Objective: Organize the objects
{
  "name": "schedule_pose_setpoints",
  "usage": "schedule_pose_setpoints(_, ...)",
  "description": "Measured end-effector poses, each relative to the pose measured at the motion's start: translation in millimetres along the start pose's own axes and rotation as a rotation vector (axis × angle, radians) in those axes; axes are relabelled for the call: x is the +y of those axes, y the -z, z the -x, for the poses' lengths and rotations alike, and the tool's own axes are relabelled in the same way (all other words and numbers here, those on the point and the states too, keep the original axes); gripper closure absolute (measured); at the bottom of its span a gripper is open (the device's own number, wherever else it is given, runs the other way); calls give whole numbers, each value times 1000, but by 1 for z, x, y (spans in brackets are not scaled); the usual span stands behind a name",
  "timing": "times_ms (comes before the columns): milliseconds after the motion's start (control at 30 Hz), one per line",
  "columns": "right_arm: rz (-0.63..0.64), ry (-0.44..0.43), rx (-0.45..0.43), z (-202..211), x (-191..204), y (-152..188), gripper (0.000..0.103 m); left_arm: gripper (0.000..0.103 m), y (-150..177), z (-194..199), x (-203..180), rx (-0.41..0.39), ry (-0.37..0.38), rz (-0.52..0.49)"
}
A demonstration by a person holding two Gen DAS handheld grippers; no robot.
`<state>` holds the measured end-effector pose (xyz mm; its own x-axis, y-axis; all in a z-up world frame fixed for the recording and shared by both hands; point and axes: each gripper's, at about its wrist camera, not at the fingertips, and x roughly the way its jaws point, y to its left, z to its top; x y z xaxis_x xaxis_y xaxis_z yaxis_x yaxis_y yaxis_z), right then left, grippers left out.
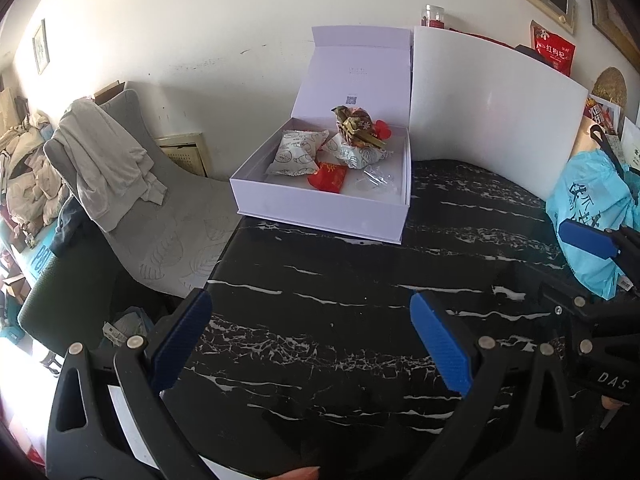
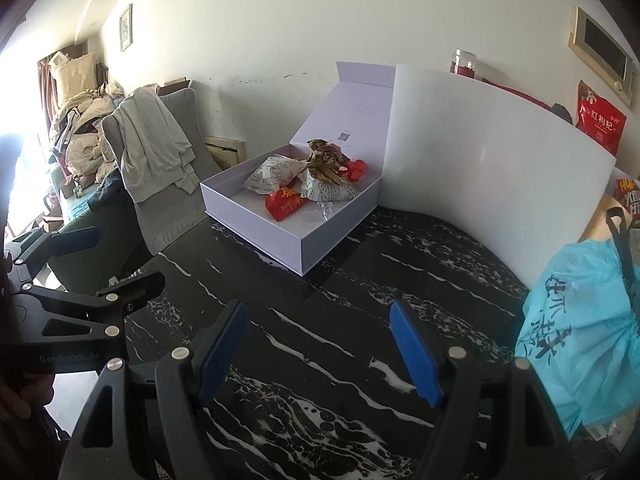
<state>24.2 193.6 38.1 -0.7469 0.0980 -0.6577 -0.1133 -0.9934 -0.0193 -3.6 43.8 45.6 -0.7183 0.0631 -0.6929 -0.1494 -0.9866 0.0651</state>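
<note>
A white gift box [image 1: 320, 216] [image 2: 256, 216] with its lid raised stands at the far left corner of the black marble table [image 1: 340, 320] [image 2: 340, 340]. Inside lie two white printed snack packets [image 1: 294, 152] [image 2: 272, 176], a red packet [image 1: 329, 177] [image 2: 285, 204], a brown-gold wrapped bundle [image 1: 356, 124] [image 2: 326, 156] and clear plastic [image 1: 374, 180]. My left gripper [image 1: 310, 308] hovers open above the bare table, well short of the box. My right gripper [image 2: 316, 316] is also open with nothing between its fingers, and its blue pad [image 1: 586, 238] shows at the left view's right edge.
A curved white board [image 1: 492, 120] [image 2: 480, 172] stands behind the table to the right of the box. A light blue plastic bag [image 1: 592, 216] [image 2: 580, 332] sits at the right edge. A grey chair [image 1: 160, 208] [image 2: 168, 184] draped with clothing stands left of the table.
</note>
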Motion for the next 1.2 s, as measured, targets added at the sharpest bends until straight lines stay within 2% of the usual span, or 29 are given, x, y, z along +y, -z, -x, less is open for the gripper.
schedule_pose_setpoints(400, 1, -2, 38, -15, -1, 9, 28, 3, 4, -14, -8, 36, -28, -17)
schedule_pose_setpoints(1200, 10, -7, 53, -22, 3, 12, 28, 3, 7, -21, -6, 66, -9, -20)
